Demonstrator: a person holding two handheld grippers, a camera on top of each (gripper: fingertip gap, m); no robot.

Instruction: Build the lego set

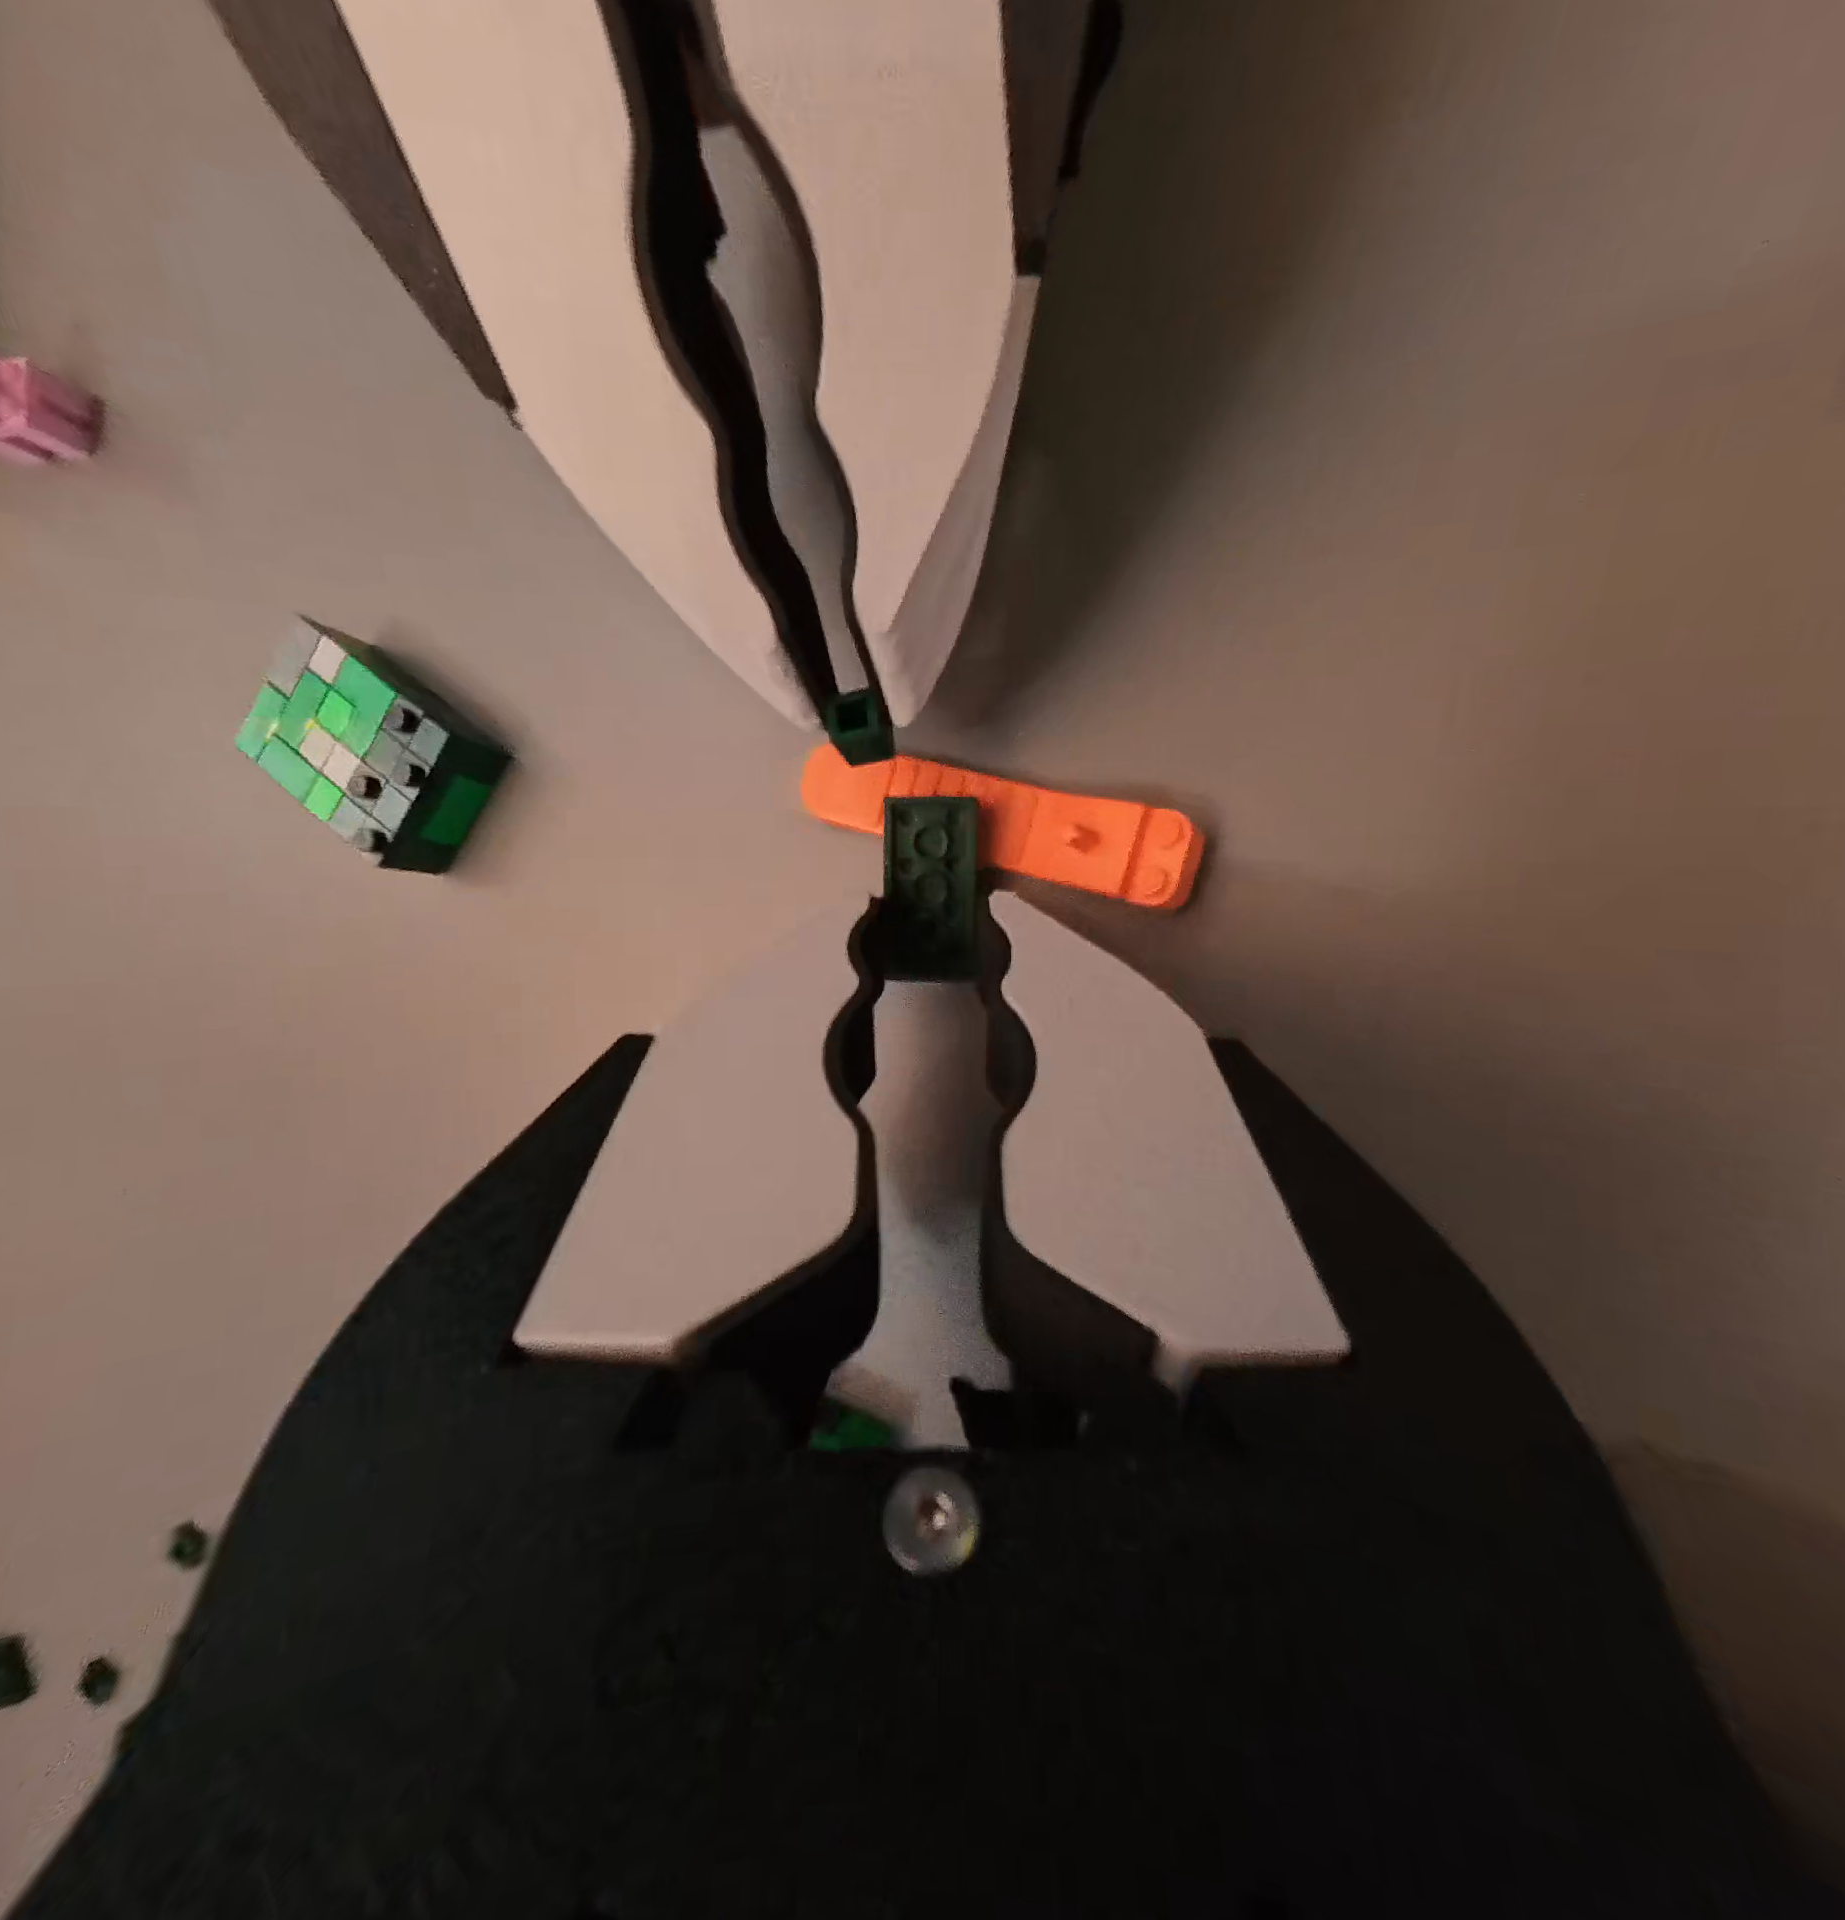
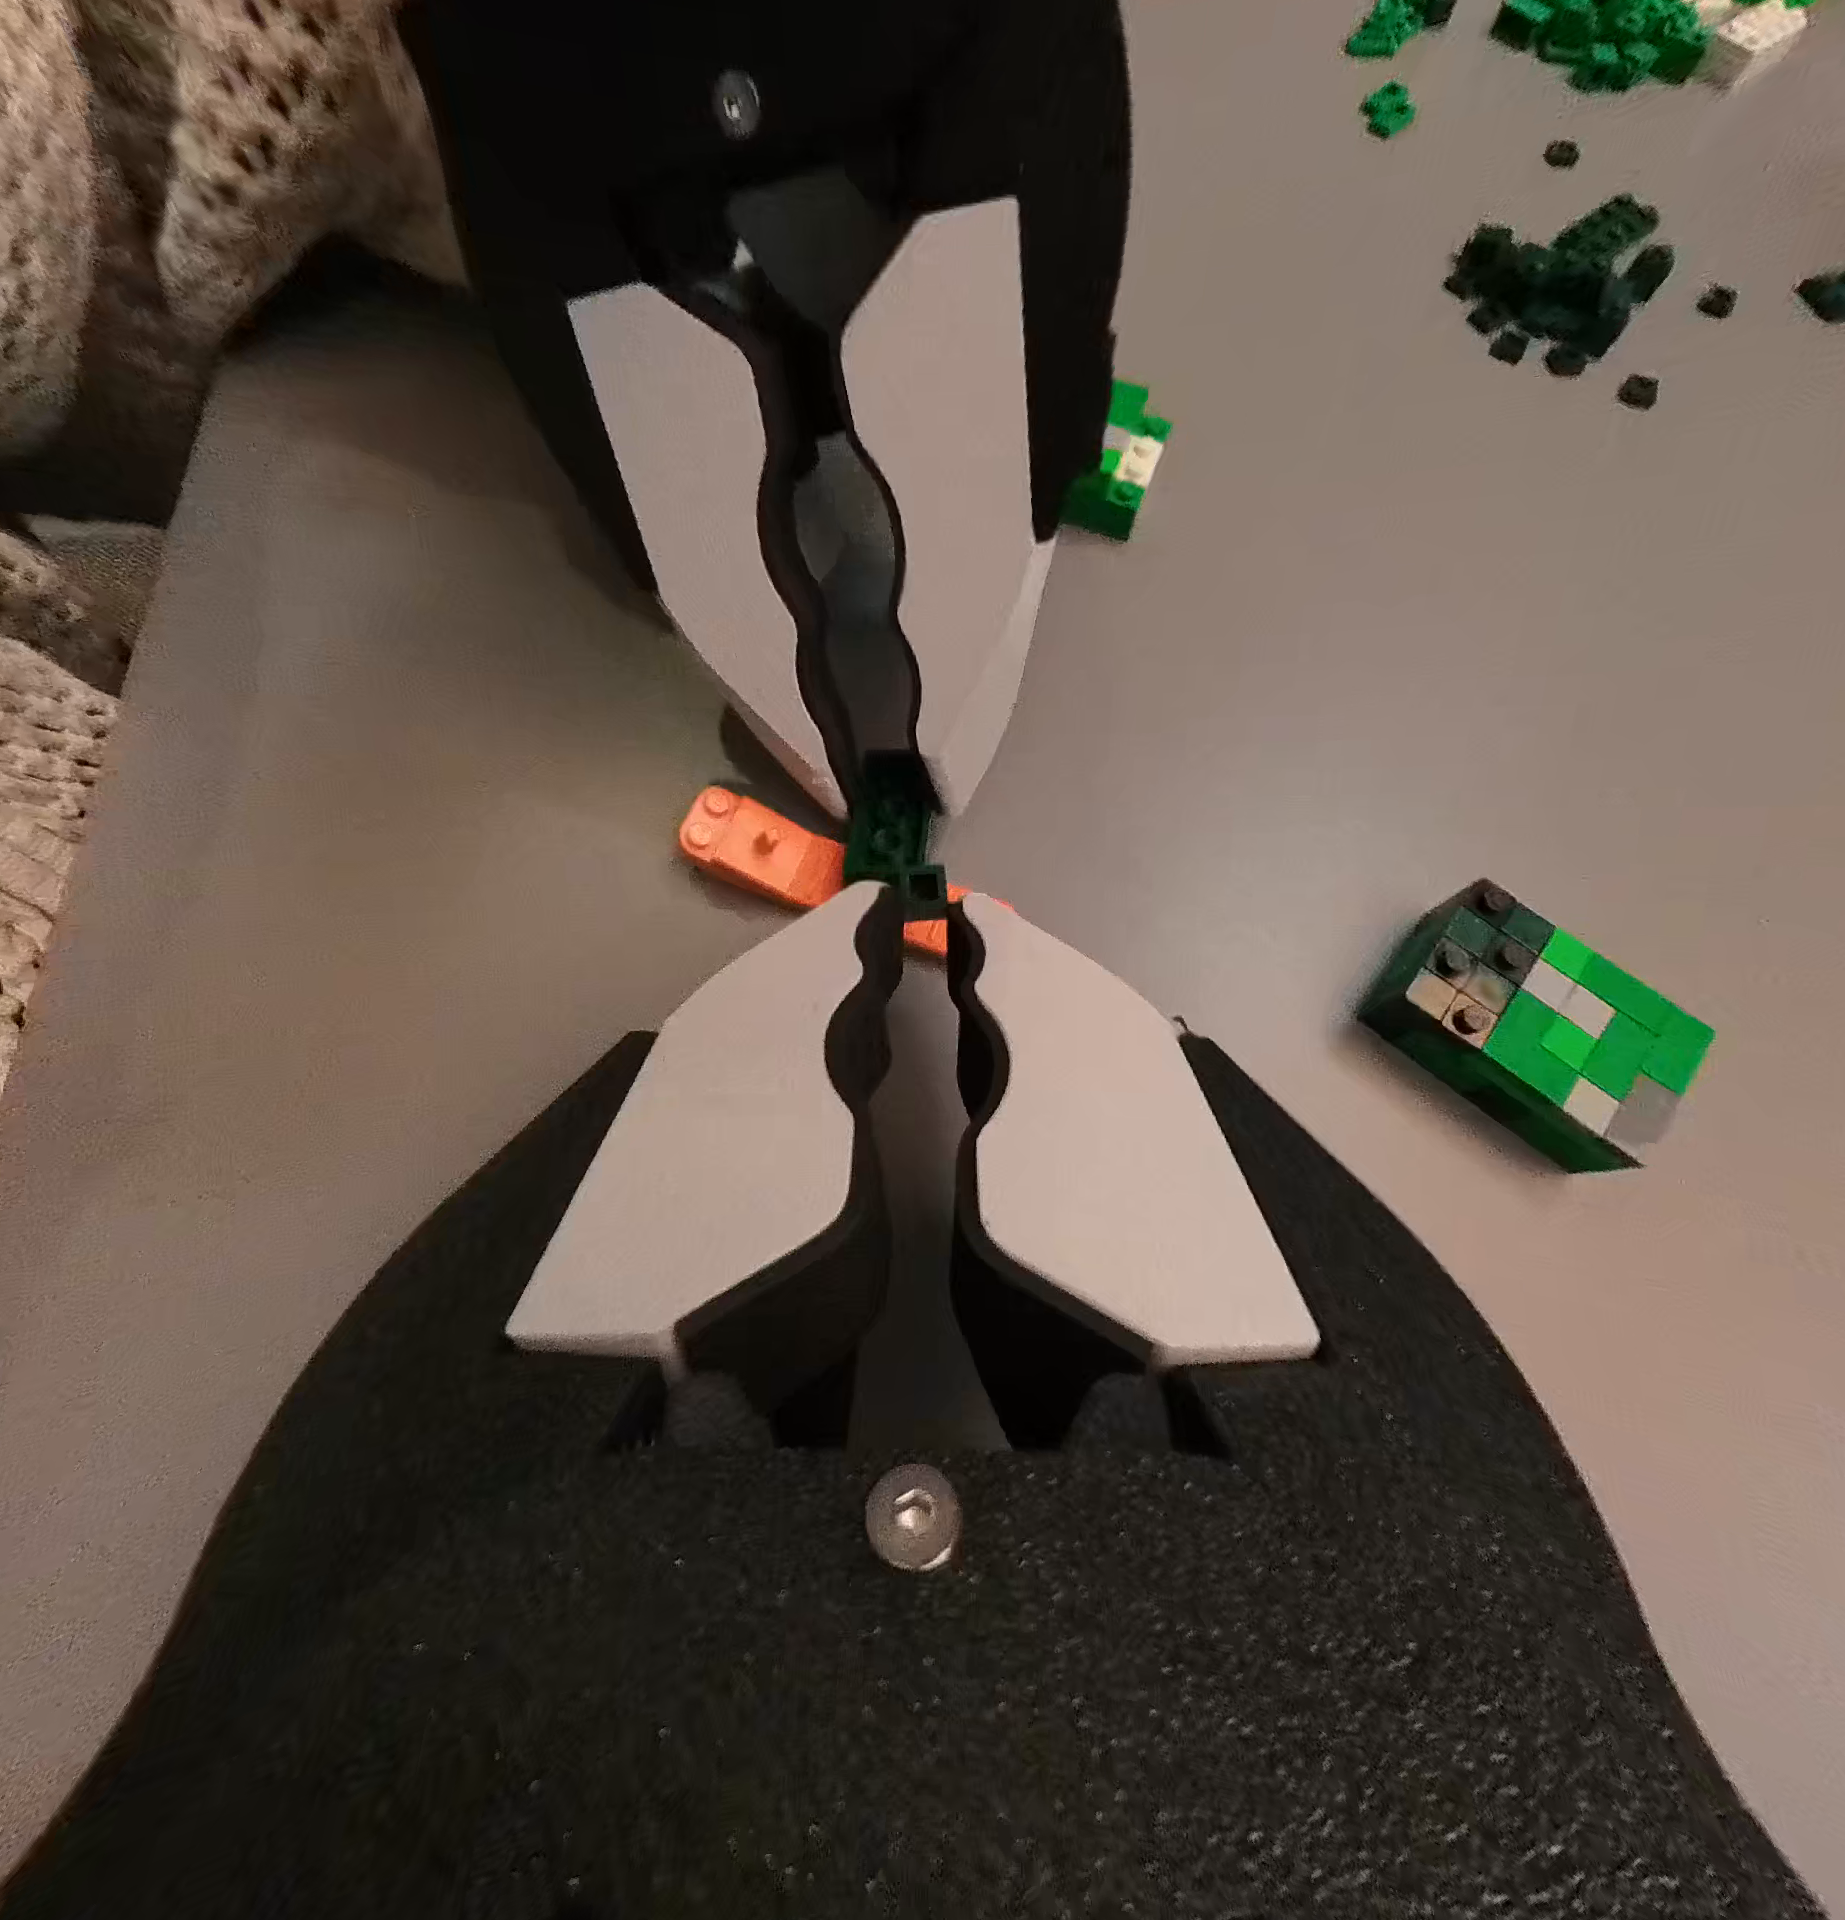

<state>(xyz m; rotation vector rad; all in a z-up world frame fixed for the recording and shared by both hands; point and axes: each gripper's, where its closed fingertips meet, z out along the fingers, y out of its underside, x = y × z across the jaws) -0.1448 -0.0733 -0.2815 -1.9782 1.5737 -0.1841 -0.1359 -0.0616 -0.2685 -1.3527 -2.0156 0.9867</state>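
My left gripper (image 1: 928, 940) is shut on a dark green studded plate (image 1: 930, 878), held above the table. My right gripper (image 2: 923, 920) is shut on a small dark green one-stud brick (image 2: 923, 891). The two grippers face each other tip to tip. The small brick (image 1: 858, 725) sits right at the far end of the plate (image 2: 885, 826); I cannot tell if they touch. An orange brick separator (image 1: 1084, 847) lies on the table beneath them. A partly built green, white and grey block (image 1: 362, 748) rests to the side, also in the right wrist view (image 2: 1541, 1029).
Loose dark green bricks (image 2: 1552, 286) and bright green bricks (image 2: 1593, 42) lie in piles at the far side. A small green and white build (image 2: 1126, 468) stands behind the left gripper. Knitted fabric (image 2: 56, 208) lies past the table edge. A pink object (image 1: 30, 416) sits farther off. Only a small space, under 4 cm, lies between the two pairs of fingers.
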